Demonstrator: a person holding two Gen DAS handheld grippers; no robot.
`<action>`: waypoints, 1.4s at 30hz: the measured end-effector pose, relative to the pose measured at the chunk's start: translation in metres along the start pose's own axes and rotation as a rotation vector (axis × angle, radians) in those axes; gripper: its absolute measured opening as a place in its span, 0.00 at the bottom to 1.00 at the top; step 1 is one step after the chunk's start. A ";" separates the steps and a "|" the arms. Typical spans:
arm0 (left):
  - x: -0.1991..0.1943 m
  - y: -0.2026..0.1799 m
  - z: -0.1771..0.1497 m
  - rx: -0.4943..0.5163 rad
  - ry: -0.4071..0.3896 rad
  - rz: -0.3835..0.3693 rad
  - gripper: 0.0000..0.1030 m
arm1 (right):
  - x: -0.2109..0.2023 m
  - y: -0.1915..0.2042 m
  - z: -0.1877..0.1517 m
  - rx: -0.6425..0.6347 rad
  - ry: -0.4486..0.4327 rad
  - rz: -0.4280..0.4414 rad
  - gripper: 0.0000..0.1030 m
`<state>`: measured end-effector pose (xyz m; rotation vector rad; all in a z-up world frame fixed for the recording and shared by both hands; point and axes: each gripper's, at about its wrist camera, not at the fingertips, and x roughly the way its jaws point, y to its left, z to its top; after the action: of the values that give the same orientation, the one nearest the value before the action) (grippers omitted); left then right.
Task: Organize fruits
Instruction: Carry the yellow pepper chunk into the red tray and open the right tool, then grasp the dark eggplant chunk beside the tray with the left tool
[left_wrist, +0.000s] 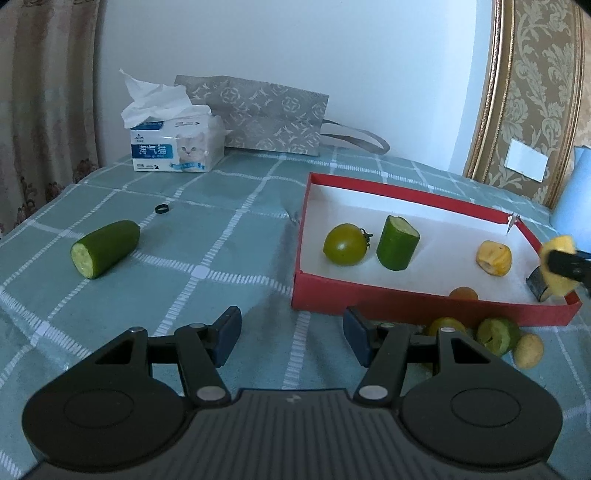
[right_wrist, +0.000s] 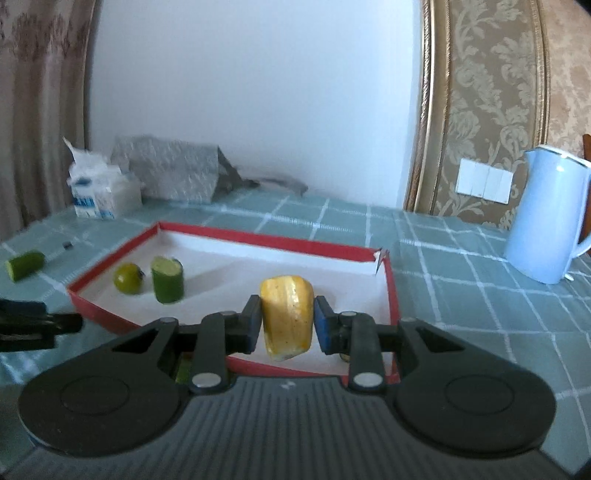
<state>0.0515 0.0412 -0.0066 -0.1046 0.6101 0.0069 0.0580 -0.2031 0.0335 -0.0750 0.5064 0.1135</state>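
Observation:
A red box (left_wrist: 402, 299) with a white floor holds a green tomato (left_wrist: 345, 244), an upright cucumber piece (left_wrist: 398, 248), a yellow fruit chunk (left_wrist: 494, 258) and a small orange fruit (left_wrist: 463, 294). My right gripper (right_wrist: 286, 325) is shut on a yellow fruit piece (right_wrist: 287, 317) and holds it over the box's (right_wrist: 92, 295) near right part; it also shows in the left wrist view (left_wrist: 557, 271). My left gripper (left_wrist: 291, 336) is open and empty above the cloth, left of the box. A cucumber half (left_wrist: 105, 248) lies on the cloth at left. Several small fruits (left_wrist: 496, 336) lie in front of the box.
A tissue pack (left_wrist: 177, 144) and a grey patterned bag (left_wrist: 269, 118) stand at the back by the wall. A small black ring (left_wrist: 161, 209) lies on the checked tablecloth. A light blue jug (right_wrist: 543, 218) stands at the right.

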 end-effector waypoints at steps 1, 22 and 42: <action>0.001 0.000 0.000 0.002 0.003 -0.001 0.59 | 0.008 0.001 -0.001 -0.007 0.020 -0.005 0.28; 0.003 -0.001 0.000 0.009 0.012 -0.011 0.64 | 0.063 0.004 -0.005 -0.001 0.180 0.004 0.40; -0.009 -0.005 -0.008 0.023 -0.004 -0.067 0.65 | -0.044 -0.030 -0.055 0.084 0.006 -0.046 0.79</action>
<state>0.0399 0.0360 -0.0070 -0.1032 0.6024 -0.0650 -0.0030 -0.2420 0.0080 -0.0049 0.5149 0.0468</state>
